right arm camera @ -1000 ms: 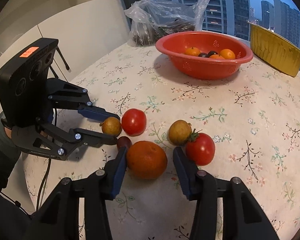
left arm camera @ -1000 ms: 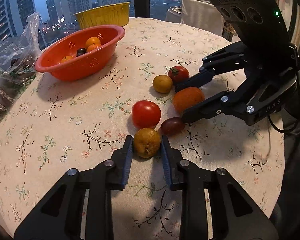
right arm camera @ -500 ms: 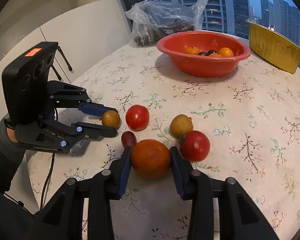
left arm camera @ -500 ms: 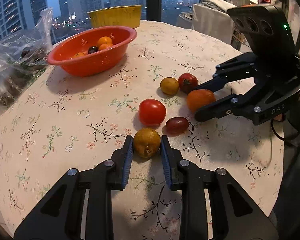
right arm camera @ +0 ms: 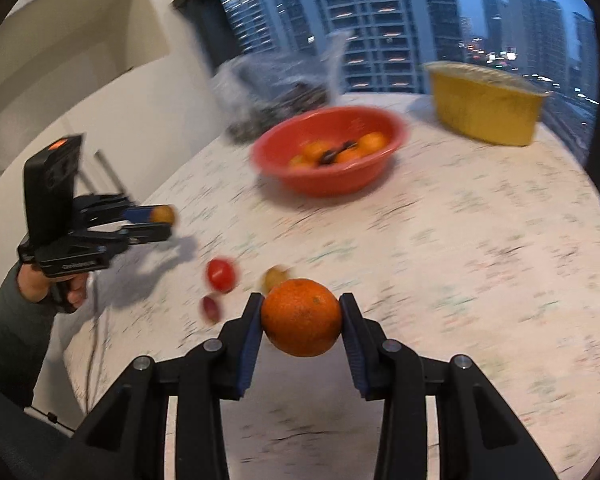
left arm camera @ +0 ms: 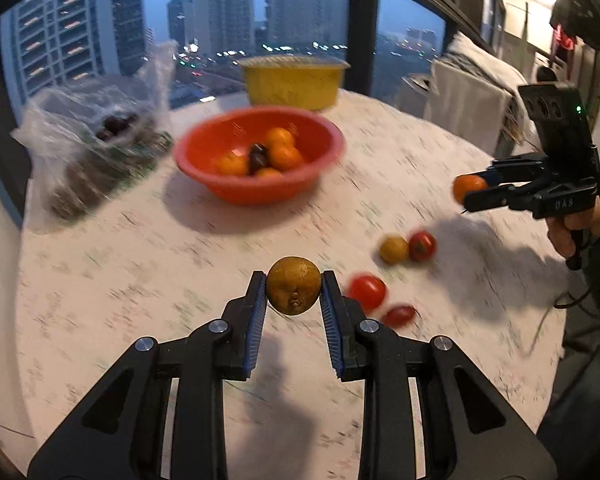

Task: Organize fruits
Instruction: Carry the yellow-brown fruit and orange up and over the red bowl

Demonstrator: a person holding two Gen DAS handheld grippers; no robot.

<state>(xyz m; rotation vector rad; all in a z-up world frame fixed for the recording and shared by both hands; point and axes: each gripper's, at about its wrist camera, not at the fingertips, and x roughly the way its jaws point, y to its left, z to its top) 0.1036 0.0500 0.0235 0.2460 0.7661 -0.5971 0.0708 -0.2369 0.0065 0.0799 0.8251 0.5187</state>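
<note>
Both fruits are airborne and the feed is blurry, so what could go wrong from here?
1. The brown fruit sits at the left hand-held gripper fingertips; a fast swing could fling it.
2. The orange in the right hand-held gripper could bounce out of the crowded red bowl.

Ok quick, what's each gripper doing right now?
Left gripper: shut on the brownish-yellow fruit, lifted off the table.
Right gripper: shut on the orange, also in the air.
</note>
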